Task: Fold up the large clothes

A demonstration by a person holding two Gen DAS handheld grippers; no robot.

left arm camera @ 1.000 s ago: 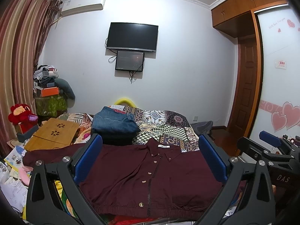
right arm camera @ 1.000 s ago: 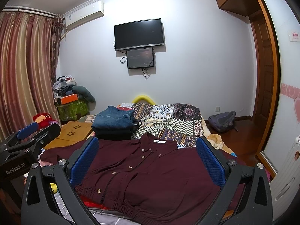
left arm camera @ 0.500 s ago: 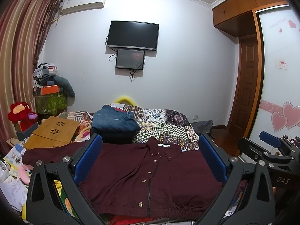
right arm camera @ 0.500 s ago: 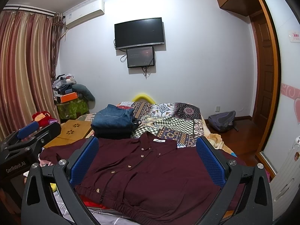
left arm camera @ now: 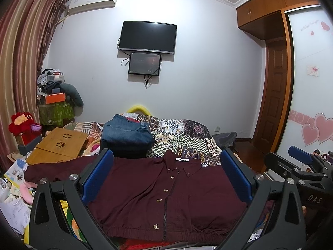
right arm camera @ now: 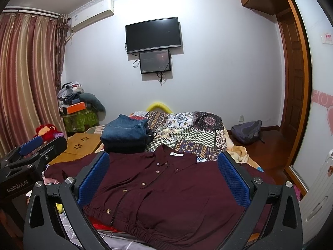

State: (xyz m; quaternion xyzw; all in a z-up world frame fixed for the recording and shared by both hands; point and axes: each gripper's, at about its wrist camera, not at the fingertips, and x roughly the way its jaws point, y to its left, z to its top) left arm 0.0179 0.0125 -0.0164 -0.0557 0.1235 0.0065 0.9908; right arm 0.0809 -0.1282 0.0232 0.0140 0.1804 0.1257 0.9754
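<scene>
**A:** ok where are we at with this one? I see the maroon jacket [left arm camera: 166, 198] laid out flat on the bed [left arm camera: 187, 143], front up, buttons showing, collar and white label pointing at the far wall. One sleeve runs out to the left side toward the wooden lap desk [left arm camera: 60, 145].

**B:** yep, looks to me like the very start of the fold. Nothing's been turned over, hem's at the near edge, both sleeves spread out. The left hand-held gripper [left arm camera: 166, 181] is wide apart and hanging above the jacket, nothing between the blue pads. Same story for the right hand-held gripper [right arm camera: 164, 185], released and empty, not touching the cloth as far as I can tell.

**A:** so next move is grabbing something?

**B:** I'd guess so. Each one probably needs to come down on its own side, at a shoulder or sleeve, pinch the fabric and bring it across the middle. It's soft stuff, so a shallow pinch could catch only the top layer.

**A:** and that stack of folded jeans [right arm camera: 124, 132] behind the collar?

**B:** sitting just past the collar, close to it. Looks like where finished pieces go, but that's just my read.
</scene>
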